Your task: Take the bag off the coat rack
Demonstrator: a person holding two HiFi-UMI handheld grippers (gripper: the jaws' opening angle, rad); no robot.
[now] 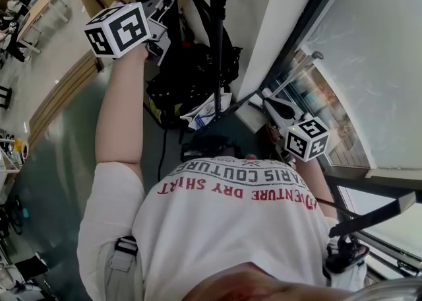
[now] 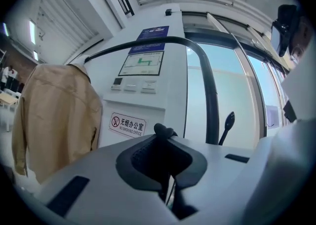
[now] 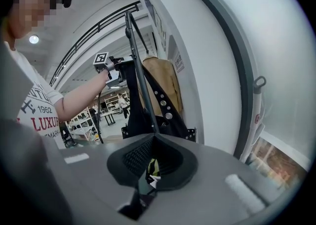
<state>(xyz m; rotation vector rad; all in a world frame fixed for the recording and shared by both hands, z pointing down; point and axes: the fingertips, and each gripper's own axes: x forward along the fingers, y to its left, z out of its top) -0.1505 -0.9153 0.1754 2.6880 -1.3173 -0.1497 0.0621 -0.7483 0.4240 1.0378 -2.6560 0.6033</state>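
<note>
Currently, at the far left, the left gripper (image 2: 164, 137) is held high and level beside the rack (image 1: 215, 35). Its fingers (image 2: 140, 157) are pressed fully together, with a black fold of the bag's strap (image 2: 211, 100) pinched at their tips. The rest of the strap is seen arching over them in the left gripper view. A tan jacket (image 2: 54, 115) is seen hanging by the rack, and a knobbed hook (image 2: 229, 120) stands just beside the strap. The bag (image 1: 188, 75) itself is hung against the pole, below the left gripper. Whether its strap is already clear of every hook cannot be told. Further right, the right gripper (image 3: 152, 160) is held low, well apart from the bag and tilted slightly down. Its fingers (image 3: 131, 157) are closed together and nothing is held in them.

The step in hand is judged to be the lift-off: the strap is gripped and the bag's weight is taken by the left gripper alone. For the next move, the strap would need to be carried up over the hook's tip and then drawn away from the pole, with the grip kept tight. Care would be needed so that the strap is not snagged on the hook and the jacket is not dragged along. The bag could be steadied from below by the right gripper.
</note>
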